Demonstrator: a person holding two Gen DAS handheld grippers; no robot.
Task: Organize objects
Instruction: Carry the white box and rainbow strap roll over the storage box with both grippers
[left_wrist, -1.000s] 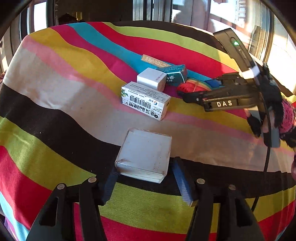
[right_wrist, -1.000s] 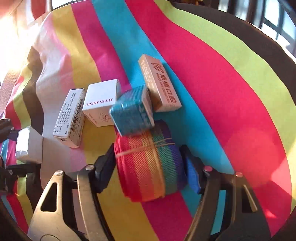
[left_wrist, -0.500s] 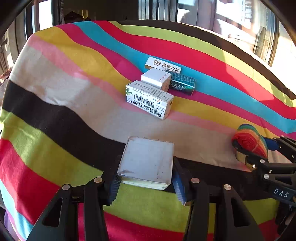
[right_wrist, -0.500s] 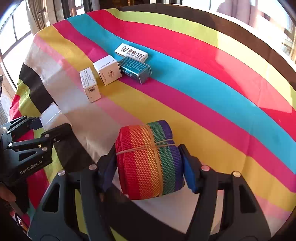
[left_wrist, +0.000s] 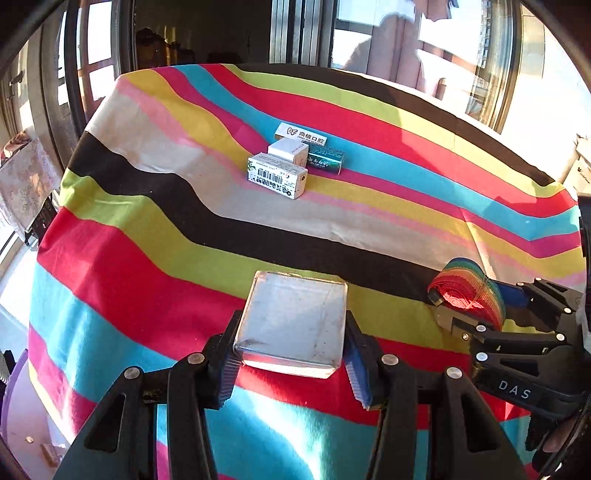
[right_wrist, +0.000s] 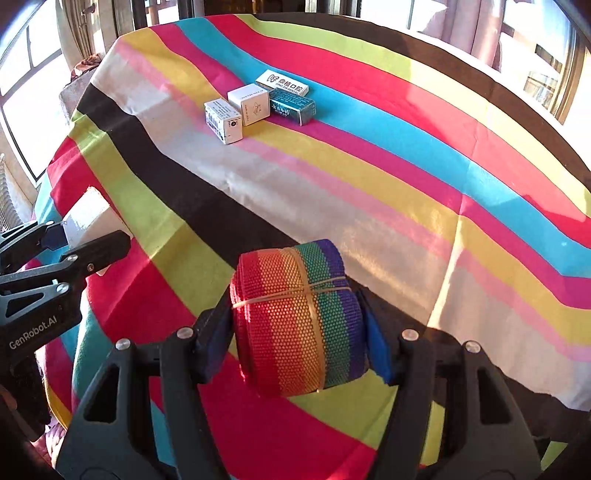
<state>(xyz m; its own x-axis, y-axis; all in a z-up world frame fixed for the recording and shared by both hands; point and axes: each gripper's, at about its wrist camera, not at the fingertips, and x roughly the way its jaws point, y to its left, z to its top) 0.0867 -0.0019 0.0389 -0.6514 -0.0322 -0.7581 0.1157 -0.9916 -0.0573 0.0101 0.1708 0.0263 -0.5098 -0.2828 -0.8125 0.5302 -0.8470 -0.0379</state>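
My left gripper (left_wrist: 291, 363) is shut on a flat silvery box (left_wrist: 293, 323), held above the near part of the striped tablecloth (left_wrist: 184, 236). My right gripper (right_wrist: 299, 339) is shut on a rainbow webbing roll (right_wrist: 295, 317) bound with a rubber band. In the left wrist view that roll (left_wrist: 467, 293) and the right gripper (left_wrist: 465, 310) sit at the right. The right wrist view shows the left gripper (right_wrist: 81, 236) with the silvery box (right_wrist: 86, 218) at the left edge. Far back lie a barcode box (left_wrist: 277, 177), a white box (left_wrist: 290, 149), a teal box (left_wrist: 325, 160) and a long white box (left_wrist: 301, 134).
The cloth drops off at the near and left edges of the table. Window frames (left_wrist: 303, 33) and a curtain stand beyond the far edge. A wide stretch of cloth separates the far boxes from both grippers.
The left gripper closed on the silvery box and pulled back with it, lifting slightly. The right gripper carried the webbing roll away from the box cluster toward the near side and rolled level.
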